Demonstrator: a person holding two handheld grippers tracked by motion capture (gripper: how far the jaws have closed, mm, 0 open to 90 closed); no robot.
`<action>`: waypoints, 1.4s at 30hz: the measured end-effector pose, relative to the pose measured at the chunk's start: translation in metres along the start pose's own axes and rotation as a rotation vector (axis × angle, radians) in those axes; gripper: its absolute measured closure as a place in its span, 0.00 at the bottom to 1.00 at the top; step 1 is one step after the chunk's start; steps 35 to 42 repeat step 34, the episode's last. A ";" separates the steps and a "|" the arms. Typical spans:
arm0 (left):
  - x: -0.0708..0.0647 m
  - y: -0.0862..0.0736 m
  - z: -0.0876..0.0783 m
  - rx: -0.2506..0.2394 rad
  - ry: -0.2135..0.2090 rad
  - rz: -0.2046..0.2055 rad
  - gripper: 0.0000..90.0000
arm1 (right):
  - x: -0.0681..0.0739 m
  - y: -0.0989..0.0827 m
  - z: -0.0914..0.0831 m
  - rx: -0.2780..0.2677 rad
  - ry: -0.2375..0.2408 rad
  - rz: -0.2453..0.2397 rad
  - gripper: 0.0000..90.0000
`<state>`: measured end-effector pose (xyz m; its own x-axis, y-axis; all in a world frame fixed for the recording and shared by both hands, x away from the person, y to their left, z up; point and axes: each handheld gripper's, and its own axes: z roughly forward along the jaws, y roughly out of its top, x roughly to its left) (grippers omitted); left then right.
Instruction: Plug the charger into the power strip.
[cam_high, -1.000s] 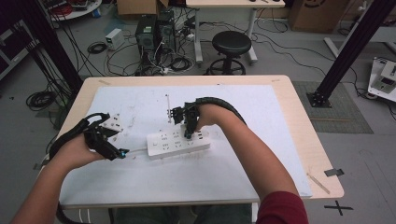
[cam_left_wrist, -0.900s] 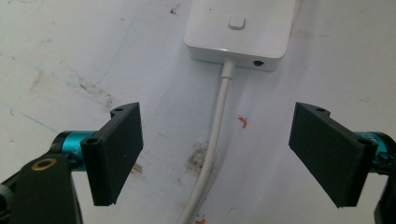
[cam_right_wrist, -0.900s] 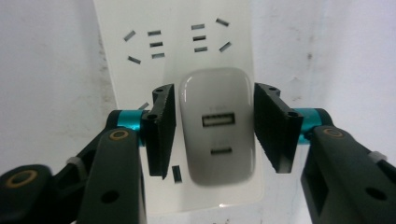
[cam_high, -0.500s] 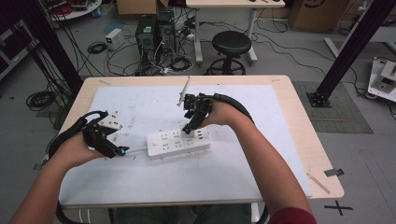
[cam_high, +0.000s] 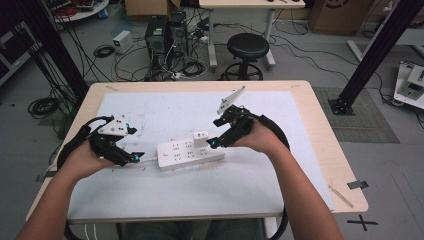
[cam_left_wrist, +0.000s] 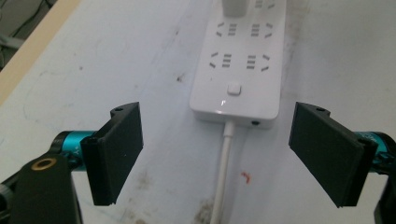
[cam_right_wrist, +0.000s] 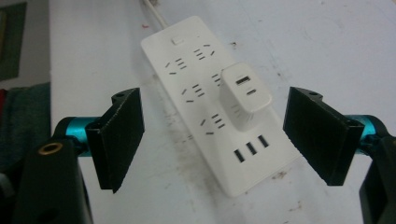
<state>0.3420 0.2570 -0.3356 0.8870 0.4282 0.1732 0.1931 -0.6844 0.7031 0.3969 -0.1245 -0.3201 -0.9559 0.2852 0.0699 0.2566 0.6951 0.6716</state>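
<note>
A white power strip (cam_high: 190, 152) lies on the white mat, its cord (cam_left_wrist: 224, 177) running off toward my left gripper. A white USB charger (cam_high: 201, 137) stands plugged into the strip near its right end. My left gripper (cam_high: 134, 143) rests at the strip's left end, open, with the cord and the switch end (cam_left_wrist: 233, 88) ahead of its jaws. My right gripper (cam_high: 217, 134) hovers just right of the charger (cam_right_wrist: 245, 98). Its jaws have just been opening and stand wide, with nothing pressed between them; the strip (cam_right_wrist: 210, 107) lies on the mat beyond them.
The white mat (cam_high: 280, 150) covers most of the wooden table (cam_high: 330, 150). A small stick and a dark tape mark (cam_high: 357, 185) lie by the right edge. Behind the table are a stool (cam_high: 247, 47), floor cables and black frame posts.
My right gripper has let go at the charger, opened wide and drawn back up and to the right of the strip. The charger stays in its socket. The left hand has not moved.
</note>
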 end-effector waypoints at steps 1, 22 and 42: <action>-0.001 0.000 0.003 -0.071 -0.013 -0.002 0.20 | 0.004 -0.013 -0.008 -0.032 -0.009 0.021 0.24; -0.008 -0.001 0.016 -0.133 -0.025 0.001 0.20 | 0.008 -0.047 -0.018 -0.116 -0.053 0.067 0.24; -0.007 -0.001 0.018 -0.120 -0.031 0.005 0.20 | 0.007 -0.047 -0.018 -0.111 -0.054 0.069 0.24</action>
